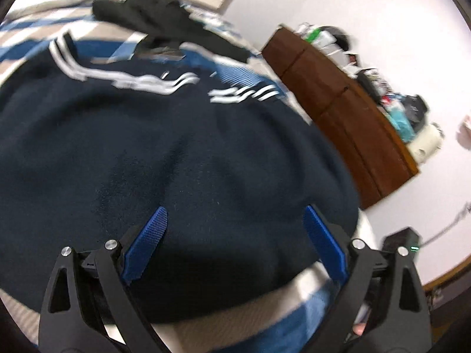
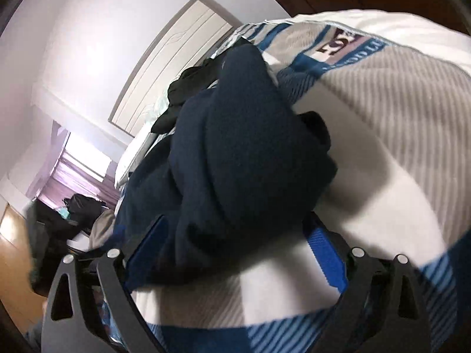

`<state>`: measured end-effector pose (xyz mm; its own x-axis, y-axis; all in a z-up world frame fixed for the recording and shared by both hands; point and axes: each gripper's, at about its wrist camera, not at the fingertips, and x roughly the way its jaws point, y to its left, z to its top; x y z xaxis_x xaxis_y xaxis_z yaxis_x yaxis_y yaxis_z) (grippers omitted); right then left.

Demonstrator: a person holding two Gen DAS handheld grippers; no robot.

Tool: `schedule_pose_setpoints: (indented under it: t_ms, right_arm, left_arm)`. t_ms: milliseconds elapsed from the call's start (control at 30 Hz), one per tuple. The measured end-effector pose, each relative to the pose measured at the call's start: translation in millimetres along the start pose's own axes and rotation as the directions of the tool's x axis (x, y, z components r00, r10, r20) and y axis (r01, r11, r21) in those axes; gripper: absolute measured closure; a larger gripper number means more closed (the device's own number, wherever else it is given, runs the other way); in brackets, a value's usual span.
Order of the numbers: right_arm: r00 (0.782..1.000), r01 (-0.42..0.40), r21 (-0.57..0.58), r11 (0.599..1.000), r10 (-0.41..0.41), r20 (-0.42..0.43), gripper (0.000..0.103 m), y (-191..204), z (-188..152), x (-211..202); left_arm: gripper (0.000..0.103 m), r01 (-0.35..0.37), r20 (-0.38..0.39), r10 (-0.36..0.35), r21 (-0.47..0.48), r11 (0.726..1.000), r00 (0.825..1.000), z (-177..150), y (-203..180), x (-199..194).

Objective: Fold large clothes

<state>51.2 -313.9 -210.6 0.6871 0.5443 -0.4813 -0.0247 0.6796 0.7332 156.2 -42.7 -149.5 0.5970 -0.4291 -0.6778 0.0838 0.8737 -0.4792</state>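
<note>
A large navy garment with white stripes along its far edge lies spread over the bed. My left gripper hovers above its near part, open, with its blue pads wide apart and nothing pinched. In the right wrist view the same navy garment is bunched into thick folds. My right gripper is open, its jaws spread wide on either side of the nearest fold. The pads do not press on the cloth.
A black garment lies further up the bed. The bed cover is grey, white and blue striped. A brown dresser crowded with items stands beside the bed. A pale headboard stands against the wall.
</note>
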Motion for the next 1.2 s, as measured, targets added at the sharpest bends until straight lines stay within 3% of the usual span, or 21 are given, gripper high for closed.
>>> schedule_pose_setpoints:
  t_ms: [300,500,600,667,700,833,1000,1100,1200]
  right_arm:
    - [0.999,0.017,-0.015,1.000,-0.017,0.029,0.005,4.7,13.0,15.5]
    - [0.996,0.078,0.085,0.993,-0.081,0.027,0.005,16.6,23.4,26.6]
    - [0.995,0.099,0.101,0.990,-0.101,0.017,0.019,24.8,27.2,24.0]
    - [0.993,0.114,0.098,0.989,-0.116,0.012,0.037,30.8,27.8,18.8]
    - [0.993,0.118,0.087,0.989,-0.120,0.015,0.040,36.2,29.2,16.1]
    - [0.985,0.162,-0.077,0.984,-0.156,0.079,0.054,74.7,34.7,7.5]
    - [0.981,0.182,-0.180,0.967,-0.167,0.093,0.057,121.6,48.5,1.7]
    - [0.978,0.204,-0.318,0.926,-0.177,0.110,0.058,163.3,54.2,4.1]
    - [0.977,0.210,-0.443,0.872,-0.174,0.120,0.058,208.8,52.9,8.5]
  left_arm:
    - [0.007,-0.089,-0.047,0.092,0.059,0.994,0.995,-2.8,8.9,42.9]
    - [0.007,-0.056,-0.067,0.062,0.086,0.995,0.996,-1.0,7.6,29.5]
    - [0.007,-0.041,-0.062,0.047,0.095,0.995,0.997,-0.2,9.8,10.9]
    - [0.007,-0.045,-0.054,0.050,0.097,0.994,0.997,-0.2,12.8,-0.1]
    - [0.007,-0.052,-0.048,0.057,0.101,0.994,0.997,-0.2,17.0,-11.2]
    - [0.007,-0.116,0.028,0.113,0.102,0.988,0.993,2.0,34.6,-56.3]
    - [0.007,-0.159,0.070,0.155,0.049,0.986,0.985,0.5,84.1,-97.2]
    - [0.007,-0.166,0.072,0.168,-0.031,0.986,0.983,-4.4,124.1,-105.4]
    - [0.007,-0.119,0.032,0.121,-0.056,0.991,0.992,-2.8,147.2,-96.6]
